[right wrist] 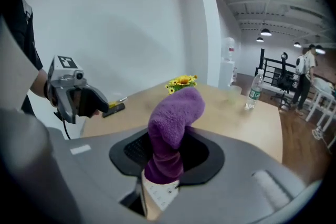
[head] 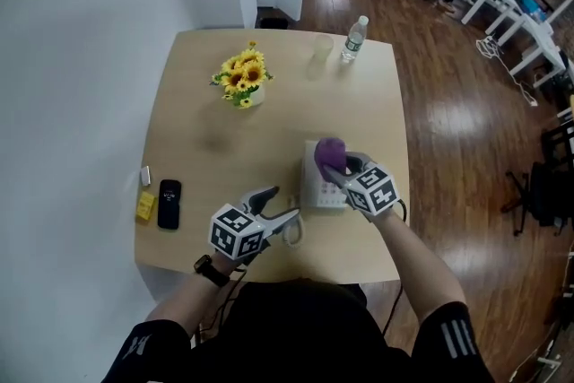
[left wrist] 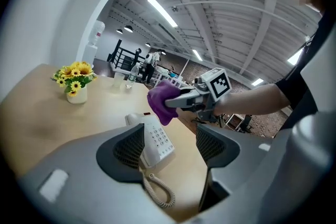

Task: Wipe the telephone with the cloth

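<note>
Right gripper (head: 334, 168): your jaws are shut tight on the purple cloth (right wrist: 173, 123). You hold it over the far end of the telephone (head: 321, 188).
Cloth: it sticks out past the jaws in a soft lump. Its low end hangs right by the telephone's buttons. I cannot tell if it touches them.
Telephone: it is white and lies flat on the worktop (head: 197, 121). It is close to the near edge, over toward the right side.
Cord (left wrist: 157, 194): it is white and curly. It lies in a loop on the worktop at the telephone's near end.
Left gripper (left wrist: 170, 147): your jaws are wide apart and hold nothing. The near end of the telephone shows between them. I cannot tell if a jaw touches it. This gripper is at the near edge, just left of the telephone.
Worktop: it is pale wood with round corners.
Flowers (head: 242, 74): they are yellow and stand in a small white pot (head: 254, 97). They are toward the far left part, well apart from the telephone.
Bottle (head: 354, 39): it stands upright at the far edge, near the far right corner.
Cup (head: 322, 47): it is clear and stands just left of the bottle.
Mobile phone (head: 169, 204): it is black and lies flat near the left edge. A small yellow thing (head: 145, 206) lies just beside it.
</note>
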Tool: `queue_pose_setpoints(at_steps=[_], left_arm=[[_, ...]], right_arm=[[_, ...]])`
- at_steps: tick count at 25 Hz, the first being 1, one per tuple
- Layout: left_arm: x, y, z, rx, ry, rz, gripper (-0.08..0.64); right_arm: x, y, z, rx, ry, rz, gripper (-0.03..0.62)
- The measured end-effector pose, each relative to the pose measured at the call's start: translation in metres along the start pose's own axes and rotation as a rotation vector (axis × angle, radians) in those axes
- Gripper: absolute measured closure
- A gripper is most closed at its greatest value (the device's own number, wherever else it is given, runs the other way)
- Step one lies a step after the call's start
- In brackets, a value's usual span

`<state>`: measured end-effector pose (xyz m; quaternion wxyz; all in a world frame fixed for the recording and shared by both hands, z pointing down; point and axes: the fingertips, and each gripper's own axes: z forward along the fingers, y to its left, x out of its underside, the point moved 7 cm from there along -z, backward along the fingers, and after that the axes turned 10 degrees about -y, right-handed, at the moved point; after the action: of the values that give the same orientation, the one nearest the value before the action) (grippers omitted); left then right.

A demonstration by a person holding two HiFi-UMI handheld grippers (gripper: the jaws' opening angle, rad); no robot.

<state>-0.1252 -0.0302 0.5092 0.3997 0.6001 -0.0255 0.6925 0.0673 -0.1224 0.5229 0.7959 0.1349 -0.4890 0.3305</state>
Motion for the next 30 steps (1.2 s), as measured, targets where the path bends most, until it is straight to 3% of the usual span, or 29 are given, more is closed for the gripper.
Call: queue_pose_setpoints(at_steps=[14, 26, 30], left_arm=[[0.01, 0.012, -0.004, -0.085, 0.027, -0.049, 0.256], [0.013, 0.016, 0.003, -0.112, 0.02, -0.065, 0.256], [0.016, 0.018, 0.006, -0.125, 0.022, -0.066, 0.256]], right_arm=[[0.029, -0.045, 0.117, -0.047, 0.328, -0.268, 0.462], [0.049, -0.003, 0.107, -0.129, 0.318, -0.453, 0.466], [0.066, 0.028, 0.096, -0.16, 0.314, -0.584, 0.467]])
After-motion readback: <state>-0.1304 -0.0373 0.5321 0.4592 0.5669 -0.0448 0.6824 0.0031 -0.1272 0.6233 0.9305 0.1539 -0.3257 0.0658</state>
